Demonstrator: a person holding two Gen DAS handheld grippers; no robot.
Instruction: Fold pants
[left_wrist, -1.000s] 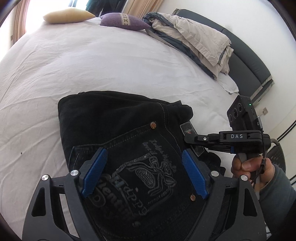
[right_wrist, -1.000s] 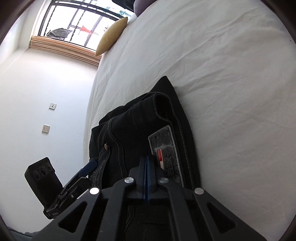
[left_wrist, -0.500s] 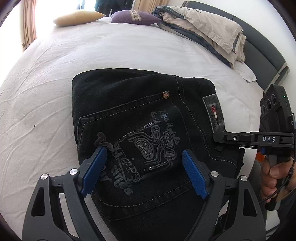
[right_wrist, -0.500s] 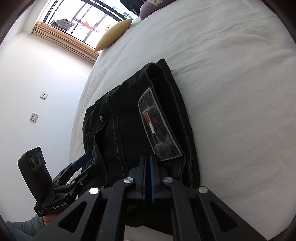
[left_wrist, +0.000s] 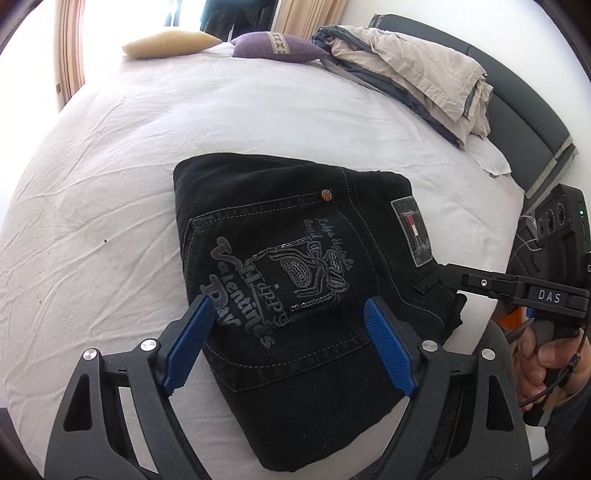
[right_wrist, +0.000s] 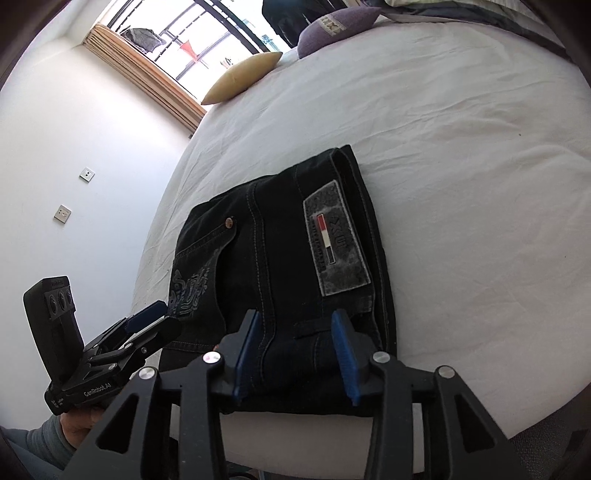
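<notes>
Folded black pants (left_wrist: 295, 295) flat on white bed (left_wrist: 184, 118), left gripper (left_wrist: 288, 343) spread wide over the printed pocket, holding nothing, right gripper (right_wrist: 297, 354) parted at the waistband edge, fingers straddling the fabric, gripping nothing

Folded jeans (left_wrist: 295, 288) lie on the bed (left_wrist: 110, 184); two pillows (left_wrist: 273, 46) rest behind them, a crumpled blanket (left_wrist: 413, 70) at the headboard (left_wrist: 524, 110), right.
</notes>
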